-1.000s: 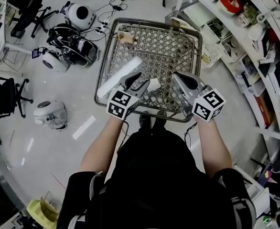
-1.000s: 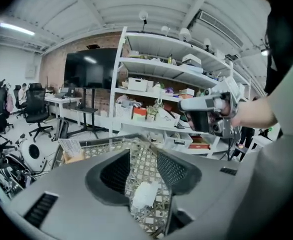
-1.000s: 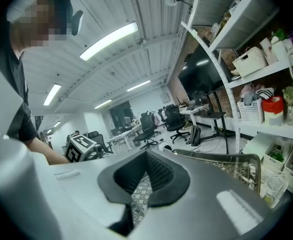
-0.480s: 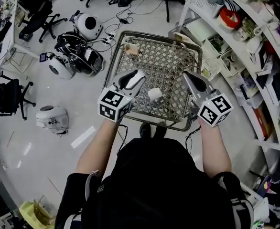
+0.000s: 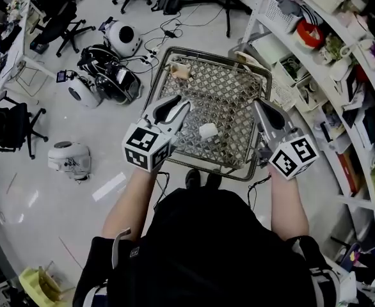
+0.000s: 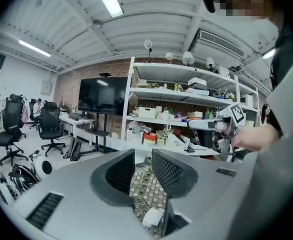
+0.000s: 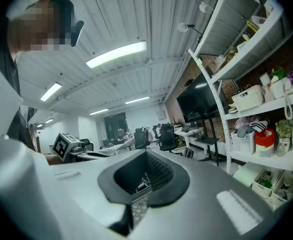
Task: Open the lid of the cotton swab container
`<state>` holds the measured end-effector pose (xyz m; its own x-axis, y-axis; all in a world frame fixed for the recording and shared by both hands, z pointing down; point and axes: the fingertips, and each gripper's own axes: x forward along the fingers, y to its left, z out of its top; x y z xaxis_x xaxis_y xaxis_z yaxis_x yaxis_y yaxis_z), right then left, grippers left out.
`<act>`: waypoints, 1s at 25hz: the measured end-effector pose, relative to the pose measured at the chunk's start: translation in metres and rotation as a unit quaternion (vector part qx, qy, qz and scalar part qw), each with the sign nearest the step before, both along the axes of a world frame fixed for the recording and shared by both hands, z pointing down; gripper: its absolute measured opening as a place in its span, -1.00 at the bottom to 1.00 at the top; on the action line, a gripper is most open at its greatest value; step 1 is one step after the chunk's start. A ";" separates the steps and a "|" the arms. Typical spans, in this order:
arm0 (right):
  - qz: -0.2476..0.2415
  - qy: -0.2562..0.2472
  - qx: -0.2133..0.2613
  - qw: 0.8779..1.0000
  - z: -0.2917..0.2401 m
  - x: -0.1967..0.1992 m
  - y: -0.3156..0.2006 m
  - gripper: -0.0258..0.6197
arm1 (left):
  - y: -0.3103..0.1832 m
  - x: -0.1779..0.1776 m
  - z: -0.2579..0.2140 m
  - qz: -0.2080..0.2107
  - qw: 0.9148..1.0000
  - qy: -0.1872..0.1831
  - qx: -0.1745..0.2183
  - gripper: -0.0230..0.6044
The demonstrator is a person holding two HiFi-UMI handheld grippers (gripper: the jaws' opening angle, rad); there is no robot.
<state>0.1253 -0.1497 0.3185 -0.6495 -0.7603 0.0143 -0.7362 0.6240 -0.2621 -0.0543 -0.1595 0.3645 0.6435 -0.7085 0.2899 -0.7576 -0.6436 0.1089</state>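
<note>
L gripper (image 6: 142, 160): jaws part-way apart and just been closing, nothing btwn them. Only the mesh table (image 5: 154, 82) and the cotton swab box (image 5: 207, 131) show well below, thru the gap. R gripper (image 7: 144, 176): jaws together, empty, pointing about level over the table's right side.

Box lies alone on the mesh, btwn the two grippers in the head view, touched by neither. Lid up or down: too small to tell. So this fits either a box w/ lid already open and let go, or one w/ lid shut.

Risks, as I judge: the box looks light and nothing pins it. A nudge or one-sided pull on the lid could tip it or skate it across the mesh. L jaws this narrow may not fit round it.
</note>
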 end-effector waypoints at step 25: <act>-0.017 0.014 0.001 1.000 0.001 -0.011 0.006 -0.90 | 0.011 -0.001 -0.006 -0.006 1.000 -0.010 0.017 -0.67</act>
<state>0.1145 -0.1438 0.3198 -0.6745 -0.7376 0.0312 -0.7215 0.6496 -0.2399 -0.0549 -0.1488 0.3584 0.6287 -0.7263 0.2779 -0.7676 -0.6369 0.0721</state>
